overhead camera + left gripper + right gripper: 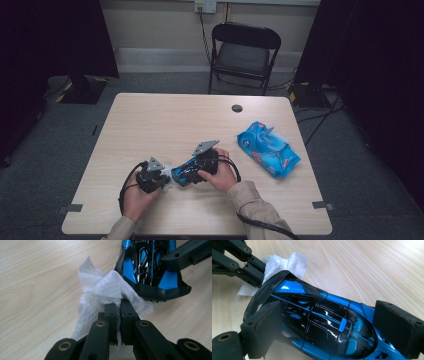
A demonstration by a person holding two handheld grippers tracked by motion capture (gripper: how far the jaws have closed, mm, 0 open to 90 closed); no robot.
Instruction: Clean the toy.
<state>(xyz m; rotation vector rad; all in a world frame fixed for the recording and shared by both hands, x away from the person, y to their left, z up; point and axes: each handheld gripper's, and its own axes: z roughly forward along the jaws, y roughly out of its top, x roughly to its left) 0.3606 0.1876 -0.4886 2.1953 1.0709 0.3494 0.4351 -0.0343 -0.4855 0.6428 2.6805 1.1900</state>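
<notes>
Near table (165,115) front edge: left gripper (120,307) jaws pinched tight on white wipe (100,293), wipe pressed against end of blue-black toy car (322,322). Right gripper (324,327) jaws clamped on car's sides, car lifted just above tabletop. Blue wipe pack (267,148) well apart, at right.

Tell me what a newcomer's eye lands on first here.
The glossy blue and black toy car, clamped between the right gripper near the table's front edge. Next, the white wipe pinched in the shut left gripper against the car's end, and the blue wipes pack at the right.
</notes>
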